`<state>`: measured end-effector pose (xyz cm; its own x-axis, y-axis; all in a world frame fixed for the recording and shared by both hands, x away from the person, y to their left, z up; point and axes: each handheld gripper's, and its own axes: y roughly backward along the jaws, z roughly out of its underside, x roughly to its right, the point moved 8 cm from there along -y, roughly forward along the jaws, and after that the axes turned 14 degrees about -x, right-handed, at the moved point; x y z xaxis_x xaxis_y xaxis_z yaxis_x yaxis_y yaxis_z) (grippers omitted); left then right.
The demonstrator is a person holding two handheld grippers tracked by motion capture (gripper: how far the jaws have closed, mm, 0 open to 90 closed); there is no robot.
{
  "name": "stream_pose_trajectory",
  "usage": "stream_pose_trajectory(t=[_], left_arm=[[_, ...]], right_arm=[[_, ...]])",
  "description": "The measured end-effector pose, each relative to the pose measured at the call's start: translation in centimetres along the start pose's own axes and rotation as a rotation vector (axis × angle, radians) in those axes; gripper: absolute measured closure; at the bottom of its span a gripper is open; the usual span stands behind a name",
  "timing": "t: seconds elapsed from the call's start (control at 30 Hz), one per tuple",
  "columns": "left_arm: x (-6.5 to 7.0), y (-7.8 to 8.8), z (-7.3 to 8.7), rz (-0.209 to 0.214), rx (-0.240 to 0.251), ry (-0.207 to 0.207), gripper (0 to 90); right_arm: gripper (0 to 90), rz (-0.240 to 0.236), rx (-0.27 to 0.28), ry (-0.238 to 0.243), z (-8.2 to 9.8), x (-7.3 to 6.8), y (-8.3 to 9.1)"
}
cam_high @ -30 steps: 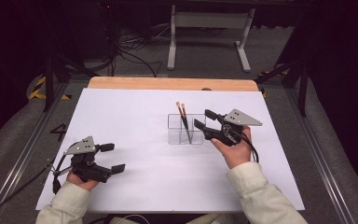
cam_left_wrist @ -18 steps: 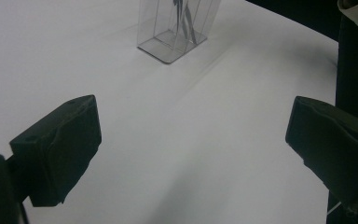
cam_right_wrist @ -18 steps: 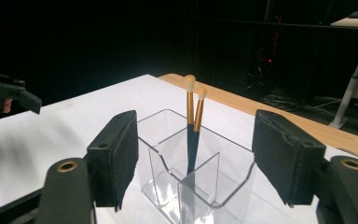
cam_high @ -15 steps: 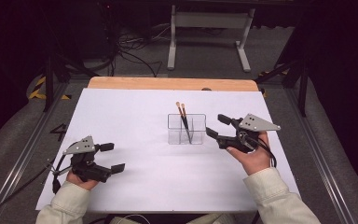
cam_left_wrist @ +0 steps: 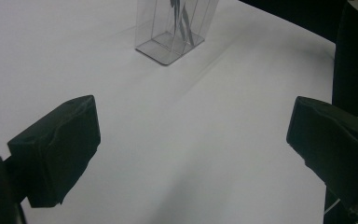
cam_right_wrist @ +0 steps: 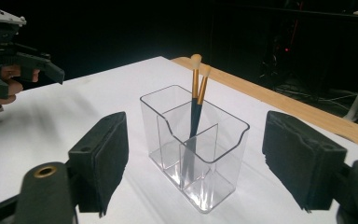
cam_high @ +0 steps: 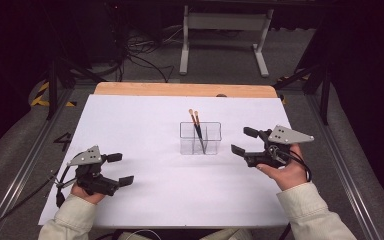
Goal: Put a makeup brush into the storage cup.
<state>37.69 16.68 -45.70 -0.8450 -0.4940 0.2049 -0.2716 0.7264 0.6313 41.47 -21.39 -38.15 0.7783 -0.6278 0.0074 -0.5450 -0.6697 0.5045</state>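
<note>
Right hand: your right gripper (cam_high: 241, 142) sits right of centre in the high view, palm under the body, forearm entering from the lower right, pointing left toward the clear holder (cam_high: 200, 138).
Right fingers: spread wide, having just been opening, with nothing pinched; in the right gripper view the holder (cam_right_wrist: 195, 144) stands framed between them, farther off and untouched.
Left hand: your left gripper (cam_high: 120, 169) rests low at the lower left of the high view, on the white table (cam_high: 145, 120).
Left fingers: spread, empty.
Brushes: two gold-handled brushes (cam_high: 196, 127) lean together in the holder, at the frame's centre.
</note>
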Motion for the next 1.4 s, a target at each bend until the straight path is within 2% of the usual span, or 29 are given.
stream_pose_trajectory(t=[0.17, 0.23, 0.33, 0.43, 0.67, 0.9, 1.1, 1.27, 1.4], left_arm=[[0.1, 0.0, 0.0, 0.005, 0.003, 0.002, 2.7], [0.1, 0.1, 0.0, 0.009, 0.006, -0.011, 2.3], [0.3, 0.2, -0.1, 0.011, 0.016, -0.018, 1.0], [0.3, 0.3, 0.1, 0.006, 0.017, -0.030, 0.8], [0.3, 1.1, 0.9, 0.007, 0.053, -0.028, 0.6], [0.2, 1.4, 1.2, 0.003, 0.071, -0.020, 0.7], [0.1, 1.5, 1.5, -0.002, 0.076, -0.017, 0.7], [-0.1, 1.2, 1.6, -0.003, 0.078, 0.005, 0.7], [-0.2, 1.1, 1.8, -0.003, 0.082, 0.019, 0.7]], right_arm=[[20.1, -0.013, 0.004, 0.007, 0.2, 0.0, 0.5], [19.2, -0.019, 0.005, 0.012, 0.3, 0.0, 0.7], [18.1, -0.036, -0.020, 0.020, 1.1, -0.1, 0.7], [18.1, -0.034, -0.046, 0.045, 1.8, -0.3, 0.6], [18.2, -0.030, -0.065, 0.068, 3.5, -0.8, 0.0], [20.5, -0.031, -0.042, 0.038, 4.5, -0.9, -0.3], [20.4, -0.028, -0.055, 0.025, 6.0, -1.0, -0.6], [20.5, -0.026, -0.093, 0.029, 7.0, -1.1, -1.0], [20.6, -0.015, -0.086, 0.022, 7.7, -1.1, -1.2]])
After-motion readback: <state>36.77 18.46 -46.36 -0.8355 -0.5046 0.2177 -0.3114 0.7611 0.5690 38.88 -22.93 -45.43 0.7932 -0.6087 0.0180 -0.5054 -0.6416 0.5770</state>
